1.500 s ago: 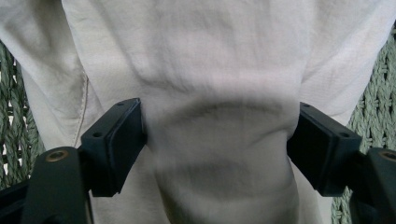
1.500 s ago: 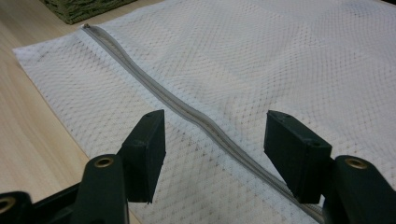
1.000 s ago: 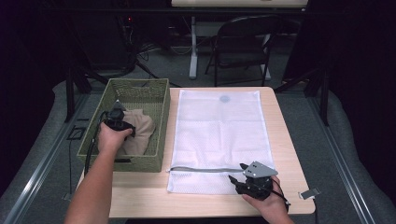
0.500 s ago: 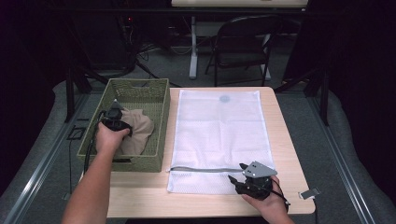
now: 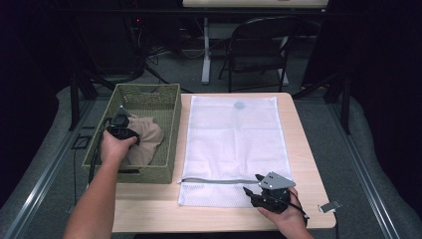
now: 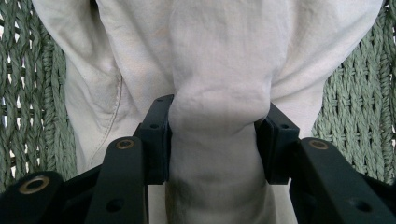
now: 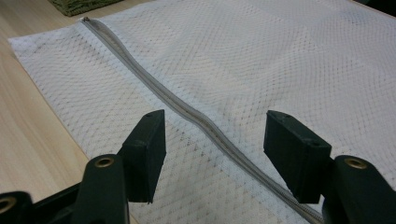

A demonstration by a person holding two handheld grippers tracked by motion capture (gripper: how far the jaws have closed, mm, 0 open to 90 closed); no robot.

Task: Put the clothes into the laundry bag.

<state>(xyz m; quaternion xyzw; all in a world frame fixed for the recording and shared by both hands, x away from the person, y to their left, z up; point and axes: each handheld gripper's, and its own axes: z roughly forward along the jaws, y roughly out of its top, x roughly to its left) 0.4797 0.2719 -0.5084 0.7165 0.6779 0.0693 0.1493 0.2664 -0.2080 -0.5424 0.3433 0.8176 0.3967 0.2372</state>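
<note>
Beige cloth (image 6: 219, 70), crumpled and soft, is lying inside the green woven rectangular basket (image 5: 171, 132) on the left side of the light wooden desk (image 5: 149, 209). You are holding your left gripper (image 5: 121, 124) down in that basket, and its fingers (image 6: 156, 135) have just been closing: in the left gripper view they are now pressing on a bunched fold of the cloth from both sides, pinching it into a narrow neck with the fabric spreading wide beyond them. Green weave of the basket is showing on either side of the cloth there.

Your right gripper (image 5: 253, 191) is sitting near the front edge of the desk, over the near end of the white mesh laundry bag (image 5: 234, 144), which is lying flat just beside the basket. Its fingers (image 7: 149, 149) are standing apart with nothing between them, hovering over the mesh. In the right gripper view the grey zipper (image 7: 205, 123) of the bag is running diagonally between the two fingers, and it is looking zipped up along the stretch you can see. Your right hand (image 5: 283, 216) is gripping the tool from below.
</note>
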